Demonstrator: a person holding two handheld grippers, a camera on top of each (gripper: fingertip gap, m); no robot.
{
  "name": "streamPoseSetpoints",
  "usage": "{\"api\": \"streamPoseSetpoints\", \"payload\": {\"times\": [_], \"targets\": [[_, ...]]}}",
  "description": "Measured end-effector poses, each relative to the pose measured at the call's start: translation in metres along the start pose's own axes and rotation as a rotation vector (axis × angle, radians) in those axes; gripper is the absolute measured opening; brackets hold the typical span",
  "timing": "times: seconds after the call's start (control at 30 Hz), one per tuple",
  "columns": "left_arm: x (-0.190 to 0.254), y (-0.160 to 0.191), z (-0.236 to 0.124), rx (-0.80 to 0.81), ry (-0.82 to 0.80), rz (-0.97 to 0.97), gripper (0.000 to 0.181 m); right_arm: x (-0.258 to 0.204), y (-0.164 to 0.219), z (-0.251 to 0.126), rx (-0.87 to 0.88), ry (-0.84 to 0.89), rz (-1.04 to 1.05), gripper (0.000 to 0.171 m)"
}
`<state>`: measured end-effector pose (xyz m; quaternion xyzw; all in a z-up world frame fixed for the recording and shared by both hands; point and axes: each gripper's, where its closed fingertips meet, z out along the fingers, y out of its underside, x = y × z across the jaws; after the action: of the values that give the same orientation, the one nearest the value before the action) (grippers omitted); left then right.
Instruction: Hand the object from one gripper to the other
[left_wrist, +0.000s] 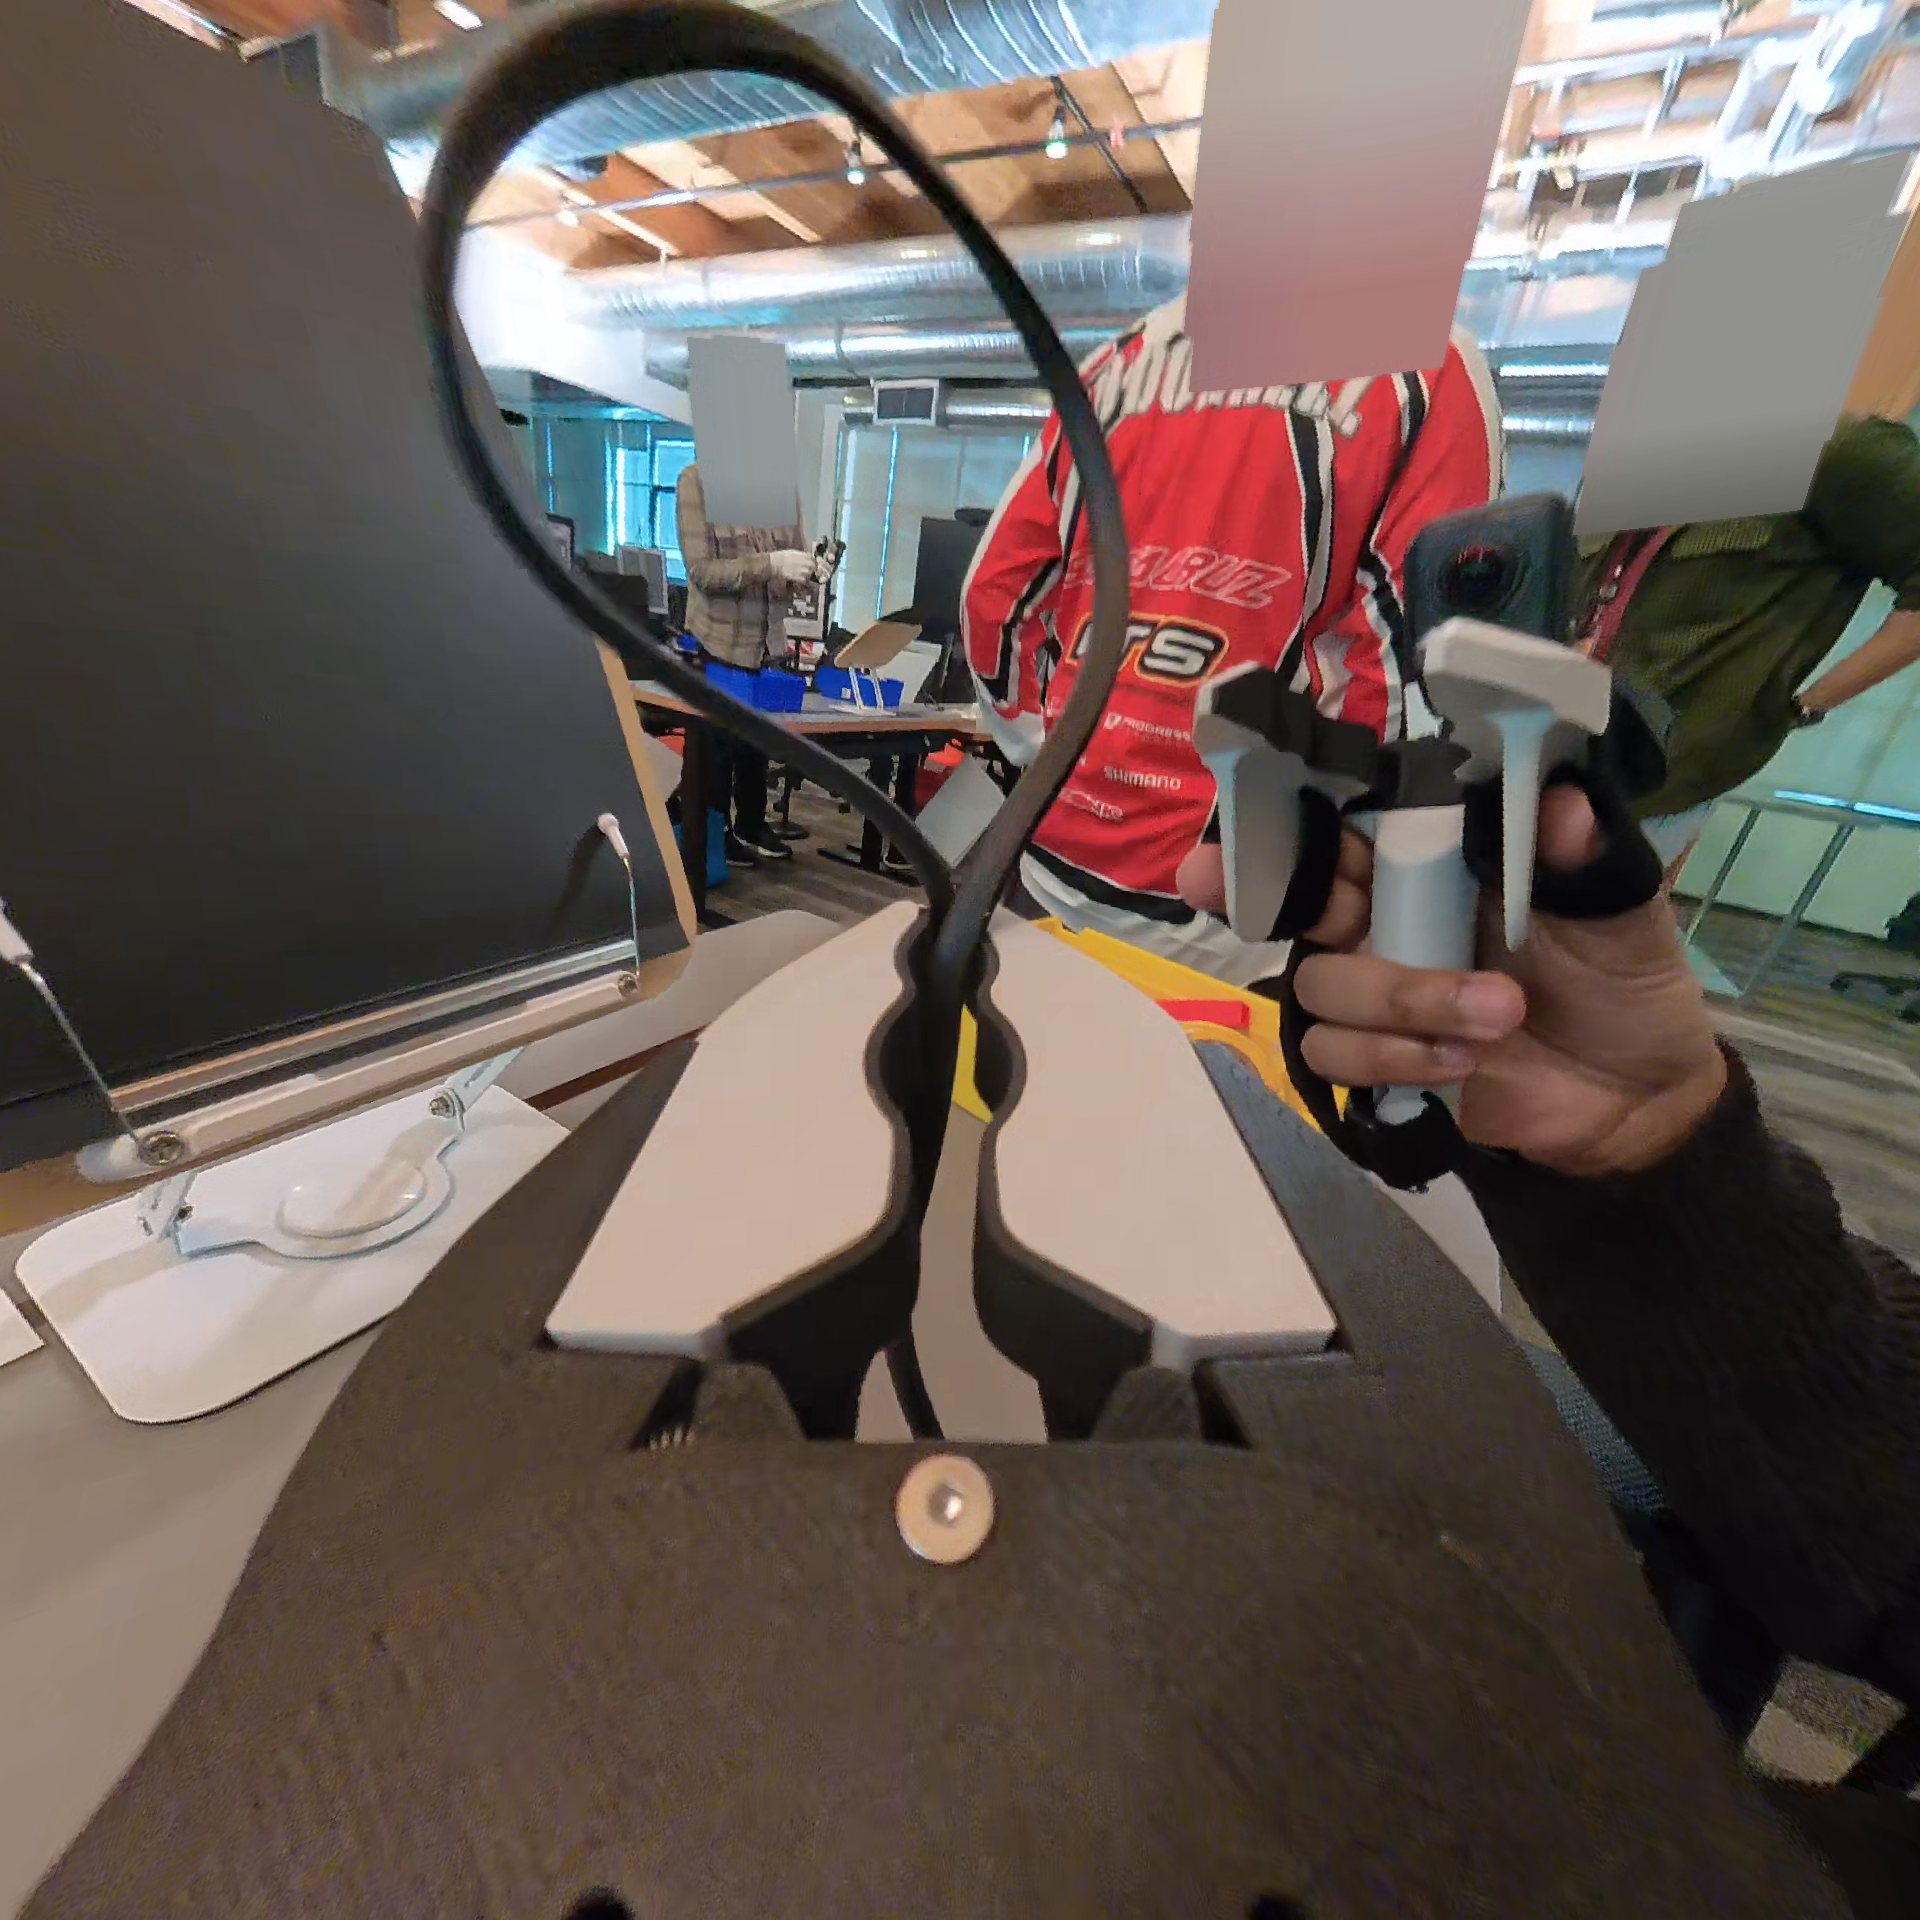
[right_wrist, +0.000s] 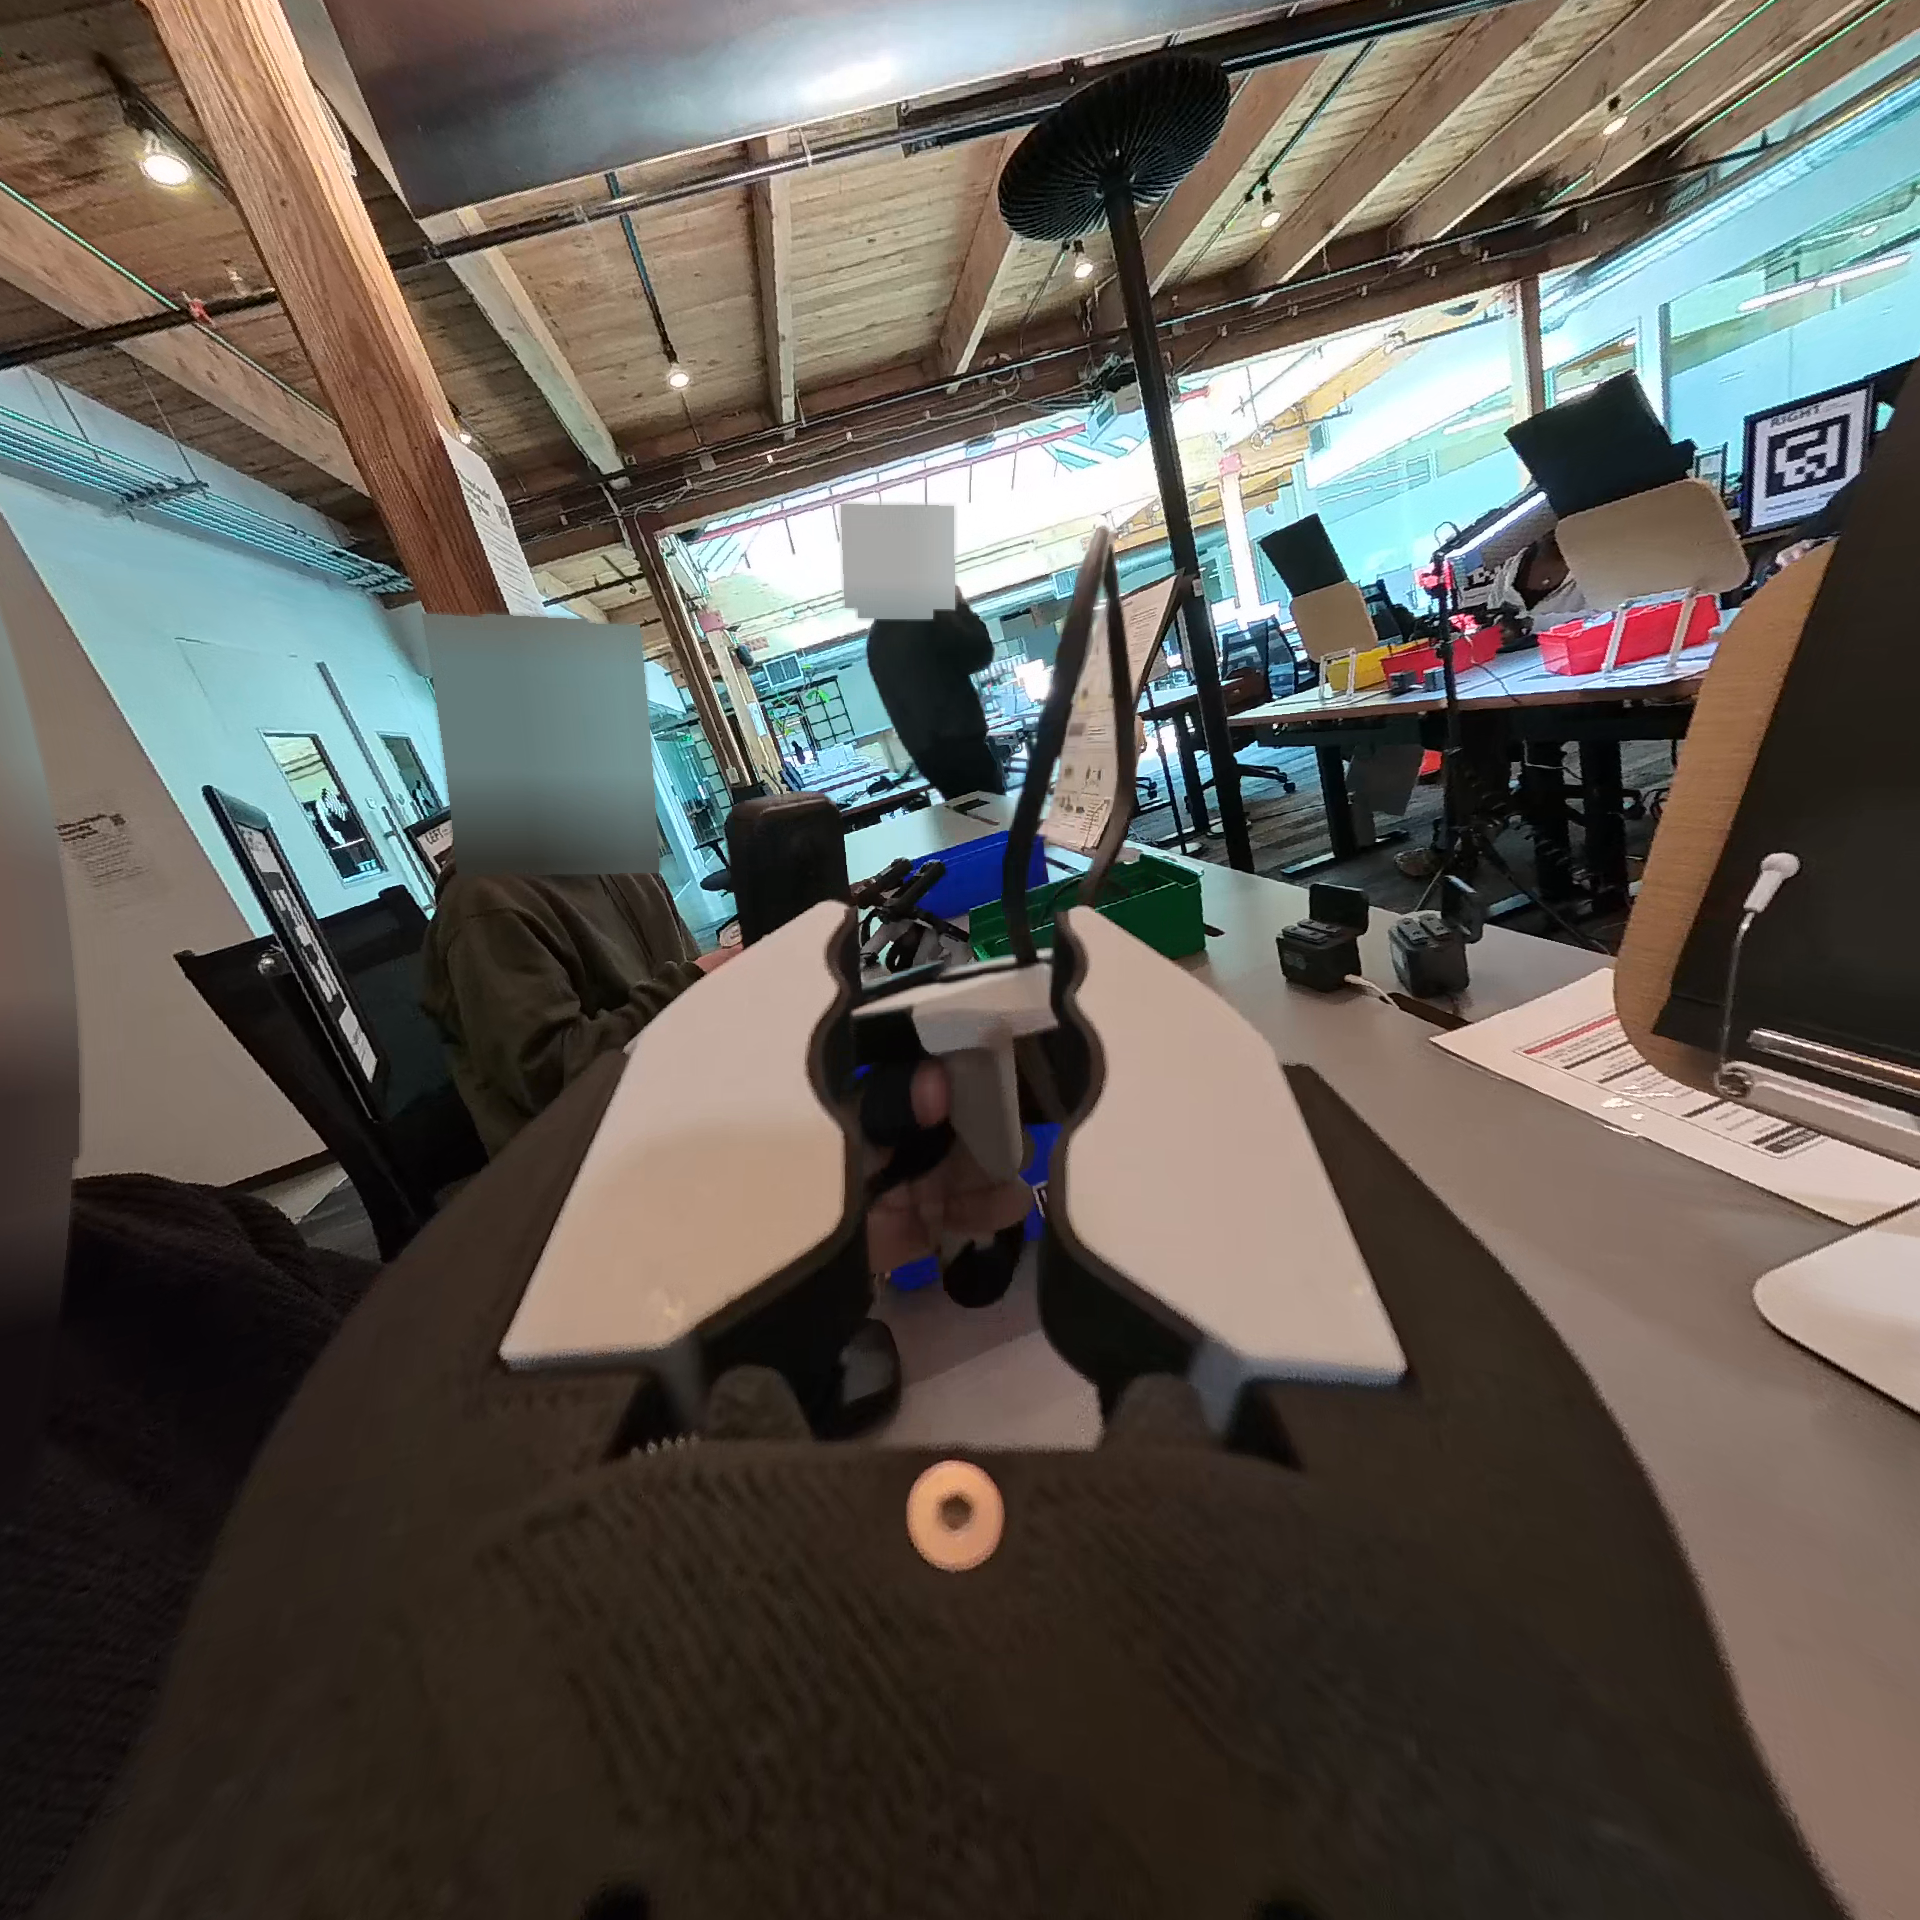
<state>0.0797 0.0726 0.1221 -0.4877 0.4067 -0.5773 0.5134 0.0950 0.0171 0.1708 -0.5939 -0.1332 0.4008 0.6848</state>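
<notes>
A black cable (left_wrist: 1101, 499) stands up in a tall loop from my left gripper (left_wrist: 951, 951), which is shut on its lower end. My right gripper (left_wrist: 1382, 769), held in a hand, is to the right of the loop, apart from it, with its fingers spread. In the right wrist view my right gripper (right_wrist: 956, 935) is open and empty. Through its gap I see the left gripper (right_wrist: 977, 1008) with the cable (right_wrist: 1049, 717) rising from it, just beyond the right fingertips.
A black board on a stand (left_wrist: 260, 623) with a white base (left_wrist: 260, 1278) stands close on the left. A yellow bin (left_wrist: 1195, 987) lies below. Several people stand behind. A green bin (right_wrist: 1122, 904), small black devices (right_wrist: 1320, 935) and a paper sheet (right_wrist: 1662, 1081) lie on the grey table (right_wrist: 1455, 1247).
</notes>
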Motion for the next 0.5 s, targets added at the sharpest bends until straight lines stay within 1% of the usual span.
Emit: {"api": "streamPoseSetpoints", "payload": {"times": [0.23, 0.5], "targets": [[-0.009, -0.022, -0.013, 0.075, 0.012, -0.060, 0.003, 0.001, 0.006, 0.003, -0.016, -0.006, 0.005, 0.036], [-0.008, -0.039, -0.023, 0.151, 0.061, -0.099, 0.002, -0.001, 0.027, 0.015, -0.072, -0.033, 0.030, 0.037]]}}
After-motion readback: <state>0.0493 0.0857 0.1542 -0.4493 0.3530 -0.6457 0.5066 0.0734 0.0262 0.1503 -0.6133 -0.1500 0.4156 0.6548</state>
